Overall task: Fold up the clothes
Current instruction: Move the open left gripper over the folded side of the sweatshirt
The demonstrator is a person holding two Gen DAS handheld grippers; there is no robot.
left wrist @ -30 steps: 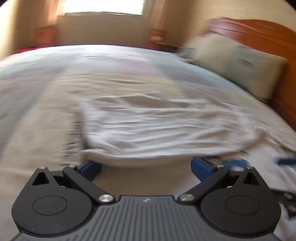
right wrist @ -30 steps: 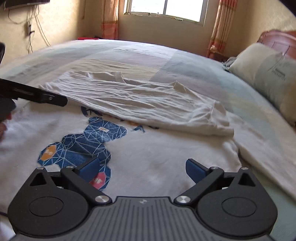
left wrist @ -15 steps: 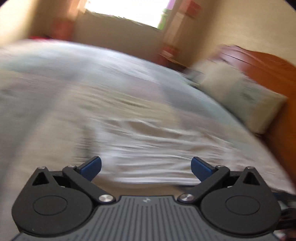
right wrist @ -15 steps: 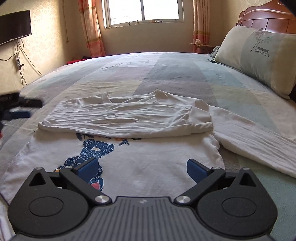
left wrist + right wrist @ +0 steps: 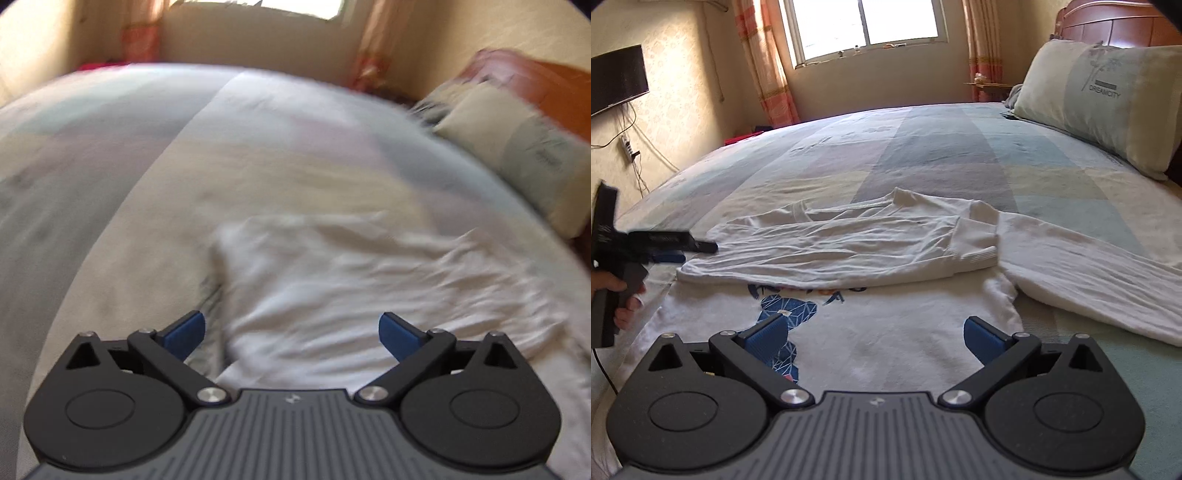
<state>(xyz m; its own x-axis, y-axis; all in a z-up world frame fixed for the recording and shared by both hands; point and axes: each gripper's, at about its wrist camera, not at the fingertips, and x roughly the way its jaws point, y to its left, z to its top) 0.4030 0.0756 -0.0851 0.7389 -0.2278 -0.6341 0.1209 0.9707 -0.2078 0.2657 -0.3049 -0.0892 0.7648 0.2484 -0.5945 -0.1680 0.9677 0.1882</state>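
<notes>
Both cameras are sitting higher than a second ago, and the left one is still swinging, so its picture is blurry. On the big bed [image 5: 923,155], the white sweatshirt [image 5: 886,332] is lying flat near the front edge, chest up. One sleeve [image 5: 831,251] is lying folded across the chest, likely to make a tidy shape. The other sleeve [image 5: 1089,273] is still sticking out toward the pillow side. The right gripper [image 5: 873,338] is hanging wide open over the bear print [image 5: 786,314], holding nothing. The left gripper [image 5: 291,332] is open wide too, holding nothing. Only the right view is showing a hand [image 5: 622,295] holding it, by the front left corner.
</notes>
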